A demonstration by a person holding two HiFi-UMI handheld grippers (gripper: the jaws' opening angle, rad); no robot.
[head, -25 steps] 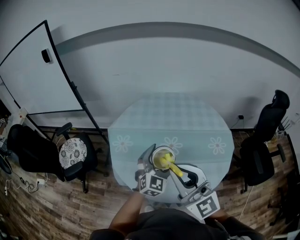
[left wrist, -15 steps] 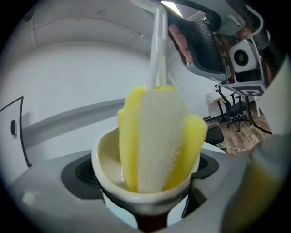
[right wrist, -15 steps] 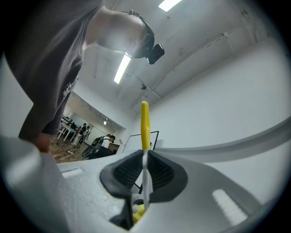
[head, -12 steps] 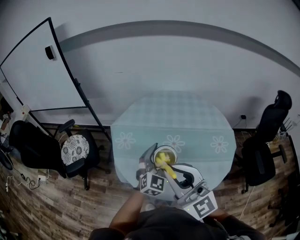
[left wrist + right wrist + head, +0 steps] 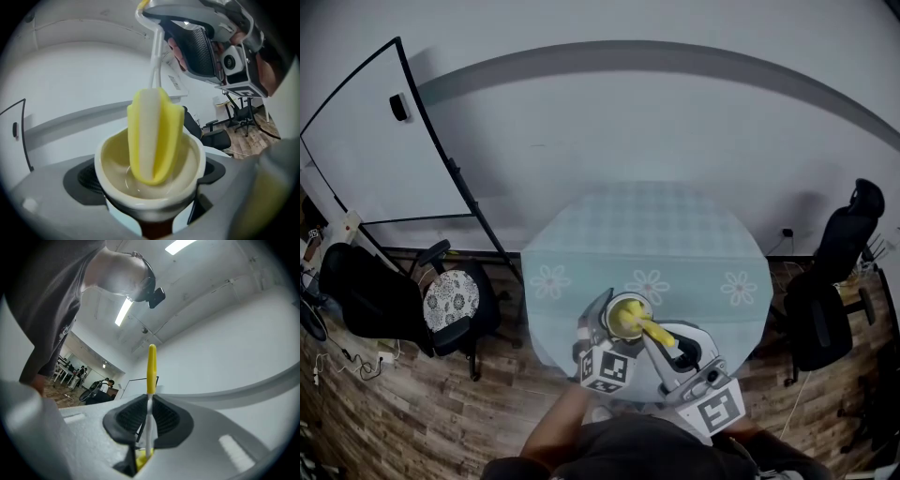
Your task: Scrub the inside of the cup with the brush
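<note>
Left gripper view: brush (image 5: 154, 136) inside gripped cup (image 5: 140, 199).

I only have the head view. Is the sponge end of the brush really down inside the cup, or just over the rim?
Observer: In the left gripper view the brush has its yellow sponge end down in the cup, tip close to the bottom.
Operator: And is the brush clamped, or loose?
Observer: In the right gripper view the right hand-held gripper is shut on the thin white handle, whose yellow end sticks up past the jaws.
</note>
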